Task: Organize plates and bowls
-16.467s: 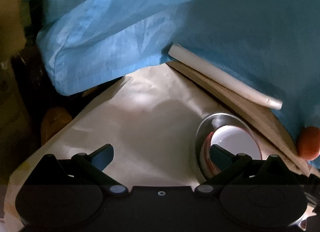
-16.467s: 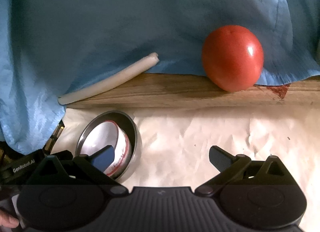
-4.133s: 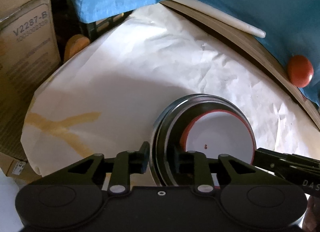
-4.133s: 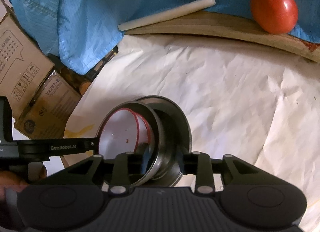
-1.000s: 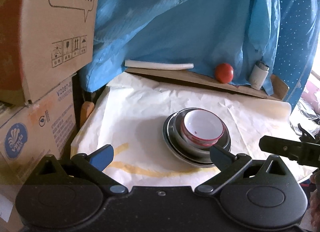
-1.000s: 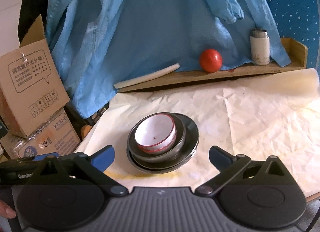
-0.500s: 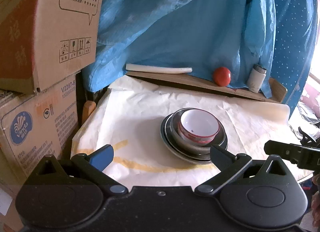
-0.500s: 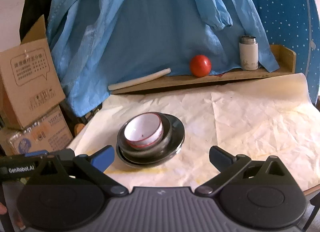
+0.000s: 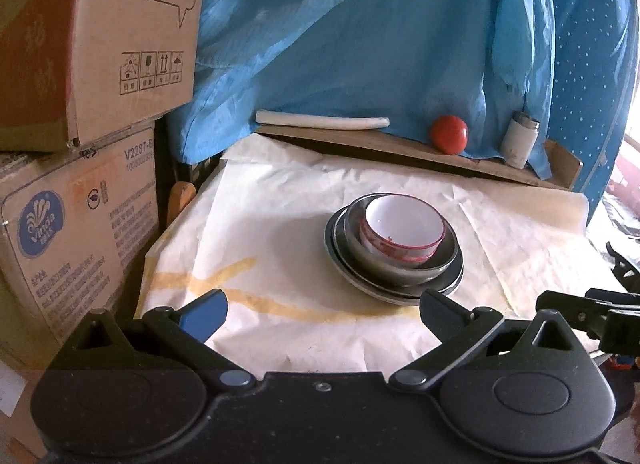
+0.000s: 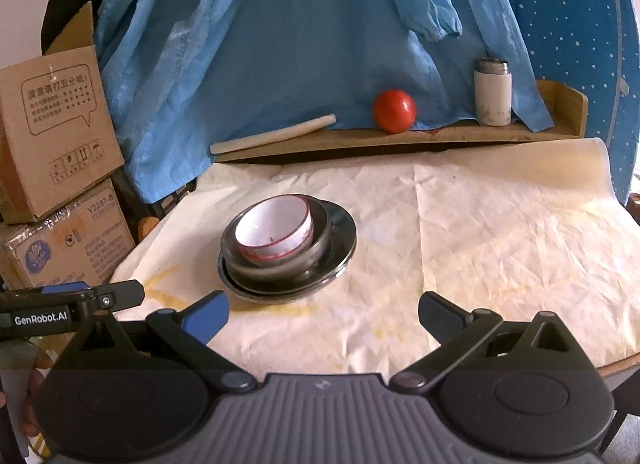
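A white bowl with a red rim (image 9: 402,232) (image 10: 274,231) sits inside a steel bowl (image 9: 384,264) (image 10: 276,262), which rests on stacked steel plates (image 9: 452,264) (image 10: 340,238) on the paper-covered table (image 9: 280,200) (image 10: 480,232). My left gripper (image 9: 322,310) is open and empty, held back from the stack near the table's front edge. My right gripper (image 10: 323,312) is open and empty, also short of the stack. The left gripper's body shows at the left of the right wrist view (image 10: 72,304).
A wooden ledge (image 10: 440,136) at the back holds a red tomato (image 9: 449,134) (image 10: 394,110), a white rod (image 9: 320,120) (image 10: 272,134) and a white flask (image 9: 520,139) (image 10: 493,91). Blue cloth (image 10: 300,44) hangs behind. Cardboard boxes (image 9: 80,104) (image 10: 52,132) stand left.
Both grippers have pulled further back from the stacked bowls and plates and stay open. Four seconds ago both were shut on the stack's rims; they have since let go.
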Available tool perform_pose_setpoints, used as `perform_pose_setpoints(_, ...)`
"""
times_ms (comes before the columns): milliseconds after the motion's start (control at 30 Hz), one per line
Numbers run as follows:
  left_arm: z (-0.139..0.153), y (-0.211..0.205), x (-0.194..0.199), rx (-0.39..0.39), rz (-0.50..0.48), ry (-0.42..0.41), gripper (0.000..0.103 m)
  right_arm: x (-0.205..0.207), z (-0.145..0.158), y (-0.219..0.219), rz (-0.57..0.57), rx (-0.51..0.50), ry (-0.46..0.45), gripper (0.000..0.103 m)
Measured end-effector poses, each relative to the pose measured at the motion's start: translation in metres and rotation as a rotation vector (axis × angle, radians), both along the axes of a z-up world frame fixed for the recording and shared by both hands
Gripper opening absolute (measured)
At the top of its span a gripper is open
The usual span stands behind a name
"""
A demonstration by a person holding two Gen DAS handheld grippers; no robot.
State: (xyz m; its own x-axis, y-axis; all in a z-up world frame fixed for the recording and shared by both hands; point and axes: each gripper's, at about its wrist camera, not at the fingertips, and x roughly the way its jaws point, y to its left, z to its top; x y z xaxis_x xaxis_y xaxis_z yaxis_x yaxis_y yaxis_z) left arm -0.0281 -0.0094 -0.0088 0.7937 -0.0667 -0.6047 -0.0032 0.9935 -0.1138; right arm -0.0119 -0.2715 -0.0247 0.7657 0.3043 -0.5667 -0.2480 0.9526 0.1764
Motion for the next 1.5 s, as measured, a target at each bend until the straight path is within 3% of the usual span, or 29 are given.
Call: perform_pose_setpoints(1500,-0.0053,-0.0018,-0.0013,0.035,-0.014,0.015,0.102,-0.0015,-0.0046,0.0009,-0.007,-0.014,0.013,0.103)
